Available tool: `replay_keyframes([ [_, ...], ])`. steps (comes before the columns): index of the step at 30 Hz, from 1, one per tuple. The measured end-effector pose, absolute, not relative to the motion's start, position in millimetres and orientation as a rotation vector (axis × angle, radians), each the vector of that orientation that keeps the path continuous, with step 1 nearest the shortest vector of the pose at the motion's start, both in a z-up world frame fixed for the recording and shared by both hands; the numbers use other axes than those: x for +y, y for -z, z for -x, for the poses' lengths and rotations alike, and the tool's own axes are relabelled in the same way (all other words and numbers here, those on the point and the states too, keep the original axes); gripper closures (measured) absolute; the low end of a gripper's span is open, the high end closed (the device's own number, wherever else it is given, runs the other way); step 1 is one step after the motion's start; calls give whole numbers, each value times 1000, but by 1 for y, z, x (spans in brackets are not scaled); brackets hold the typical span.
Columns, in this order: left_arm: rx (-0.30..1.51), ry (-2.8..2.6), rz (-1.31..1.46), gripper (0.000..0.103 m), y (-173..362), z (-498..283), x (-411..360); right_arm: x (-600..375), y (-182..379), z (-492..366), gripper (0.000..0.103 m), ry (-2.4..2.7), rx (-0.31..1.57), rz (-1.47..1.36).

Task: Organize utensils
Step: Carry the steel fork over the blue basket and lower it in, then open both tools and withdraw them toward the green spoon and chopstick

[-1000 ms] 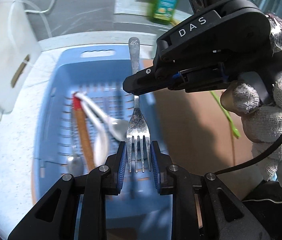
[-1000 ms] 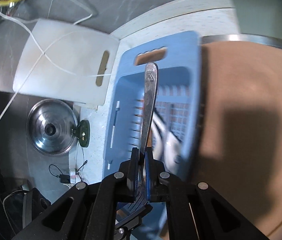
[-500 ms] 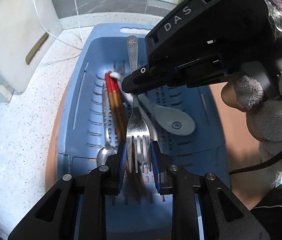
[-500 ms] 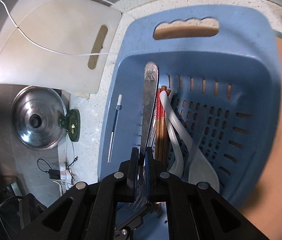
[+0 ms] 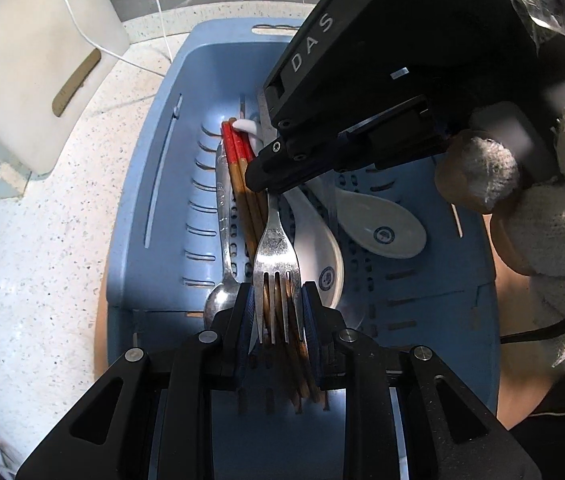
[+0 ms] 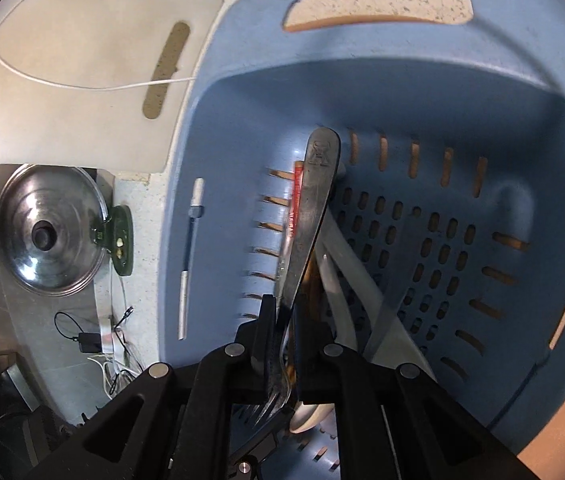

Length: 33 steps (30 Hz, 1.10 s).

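Observation:
A steel fork (image 5: 276, 248) hangs low inside the blue slotted basket (image 5: 138, 184), held at both ends. My left gripper (image 5: 277, 308) is shut on its tines, one pad against each outer tine. My right gripper (image 5: 262, 178) reaches in from the upper right and grips the handle (image 6: 314, 192). In the right wrist view its jaws (image 6: 284, 320) are just starting to open, with the handle still between the pads. Under the fork lie red-tipped chopsticks (image 5: 238, 168), a metal spoon (image 5: 222, 216) and two white ceramic spoons (image 5: 382, 228).
A gloved hand (image 5: 542, 200) holds the right gripper. A white cutting board (image 6: 82, 60) with a thin cable leans beyond the basket's left side. A steel pot lid (image 6: 48, 236) sits further left. A pen (image 6: 190, 256) lies on the basket's left rim (image 6: 402, 52).
Both grippers have carried the fork from above the basket's edge down into it, so it now hangs close over the chopsticks and spoons. The basket fills both views.

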<state>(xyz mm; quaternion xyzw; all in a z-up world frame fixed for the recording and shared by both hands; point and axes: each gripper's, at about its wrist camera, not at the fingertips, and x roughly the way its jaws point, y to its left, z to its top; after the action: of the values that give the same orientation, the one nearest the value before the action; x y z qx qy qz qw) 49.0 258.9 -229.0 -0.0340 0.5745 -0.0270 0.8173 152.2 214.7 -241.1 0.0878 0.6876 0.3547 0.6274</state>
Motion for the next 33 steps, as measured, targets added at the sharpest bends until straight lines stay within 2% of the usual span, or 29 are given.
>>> replay_keyframes([
  [11,1224,39,68,80,228,-49,254,224,239,-144,90,-817,1567,-124],
  [15,1218,29,71,79,216,-41,251,217,227,-144,78,-831,1535,-111],
  [17,1208,24,70,79,209,-38,250,213,221,-143,78,-842,1525,-112],
  [20,1198,5,70,71,198,-32,253,203,208,-141,77,-856,1493,-101],
  [22,1187,-10,72,69,191,-26,255,193,198,-139,72,-864,1470,-110],
  [33,1089,-35,70,70,137,4,232,93,150,-124,72,-908,1318,-124],
])
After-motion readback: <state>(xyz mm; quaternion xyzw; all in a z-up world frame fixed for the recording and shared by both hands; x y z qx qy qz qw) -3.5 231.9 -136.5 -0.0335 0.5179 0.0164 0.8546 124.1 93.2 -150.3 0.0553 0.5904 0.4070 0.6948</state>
